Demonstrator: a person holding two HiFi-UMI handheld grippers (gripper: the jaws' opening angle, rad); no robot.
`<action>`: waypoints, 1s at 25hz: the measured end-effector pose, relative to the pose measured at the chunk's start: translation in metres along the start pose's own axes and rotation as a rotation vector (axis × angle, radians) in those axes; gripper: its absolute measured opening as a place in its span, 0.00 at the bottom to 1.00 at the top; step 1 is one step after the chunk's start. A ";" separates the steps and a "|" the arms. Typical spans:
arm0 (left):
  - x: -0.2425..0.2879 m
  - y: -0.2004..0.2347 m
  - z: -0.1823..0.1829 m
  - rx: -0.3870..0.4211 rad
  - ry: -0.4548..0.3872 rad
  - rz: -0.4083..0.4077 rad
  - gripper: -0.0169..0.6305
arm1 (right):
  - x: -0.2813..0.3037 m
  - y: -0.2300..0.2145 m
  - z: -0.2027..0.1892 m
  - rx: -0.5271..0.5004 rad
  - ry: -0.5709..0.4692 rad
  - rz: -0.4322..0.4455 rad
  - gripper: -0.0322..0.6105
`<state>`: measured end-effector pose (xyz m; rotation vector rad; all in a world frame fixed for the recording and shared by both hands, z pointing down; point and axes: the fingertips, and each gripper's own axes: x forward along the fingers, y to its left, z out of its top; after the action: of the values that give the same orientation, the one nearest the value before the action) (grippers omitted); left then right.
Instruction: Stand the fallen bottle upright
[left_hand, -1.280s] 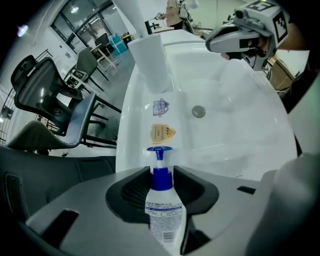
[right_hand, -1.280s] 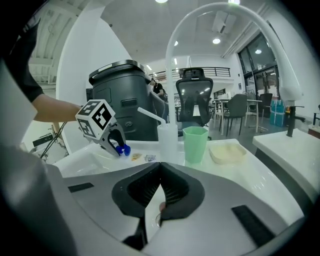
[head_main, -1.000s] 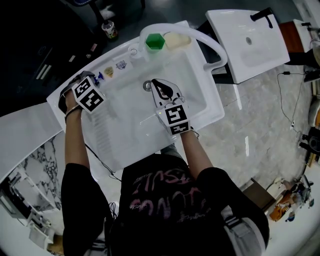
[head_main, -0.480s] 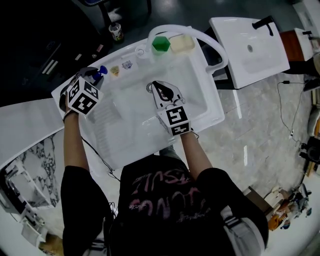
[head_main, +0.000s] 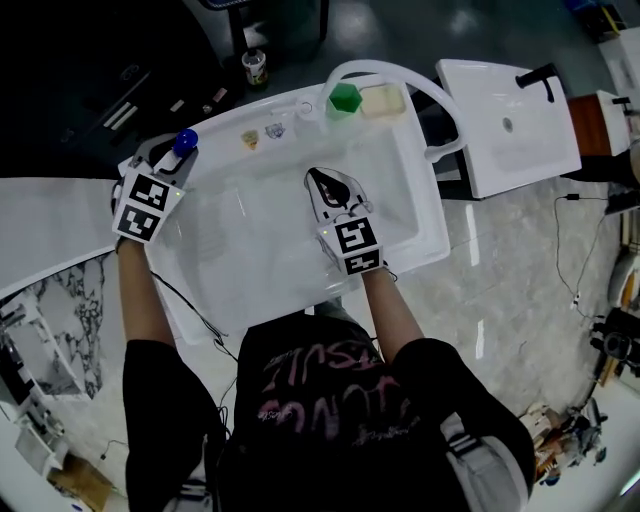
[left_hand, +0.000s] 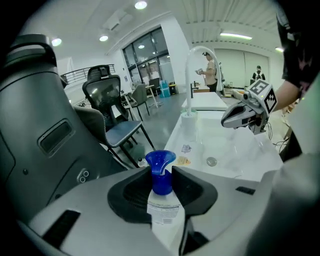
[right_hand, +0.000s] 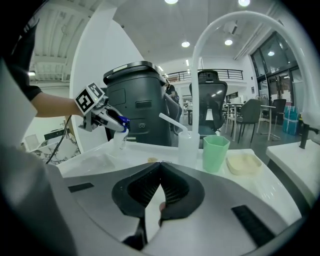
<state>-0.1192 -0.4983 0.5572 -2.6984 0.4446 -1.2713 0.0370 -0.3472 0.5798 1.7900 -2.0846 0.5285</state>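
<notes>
From overhead we are looking steeply down on the white sink (head_main: 410, 250), from the left gripper (head_main: 172, 155) we are facing low across it toward the right gripper (left_hand: 229, 119), from there we are facing back, both views sharing the sink up close.

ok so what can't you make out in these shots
- clear plastic bottle with a blue cap: base hidden in the left gripper view by the left hand-held gripper gripping it near the cap; head view shows only the cap
- its label print: too small, left gripper view
- small stickers on the white sink rim: too small, head view
- pinkish spot inside the shut right hand-held gripper: unidentifiable
</notes>
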 end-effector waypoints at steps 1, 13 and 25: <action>-0.007 0.004 -0.004 -0.021 -0.015 0.012 0.23 | 0.001 0.004 0.000 -0.005 0.003 0.009 0.07; -0.047 0.023 -0.048 -0.166 -0.090 0.075 0.23 | 0.020 0.045 0.013 -0.069 0.013 0.092 0.07; -0.046 0.027 -0.054 -0.162 -0.094 0.096 0.28 | 0.019 0.045 0.014 -0.090 0.021 0.077 0.07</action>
<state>-0.1942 -0.5091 0.5511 -2.8149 0.6846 -1.1230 -0.0100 -0.3639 0.5742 1.6531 -2.1354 0.4641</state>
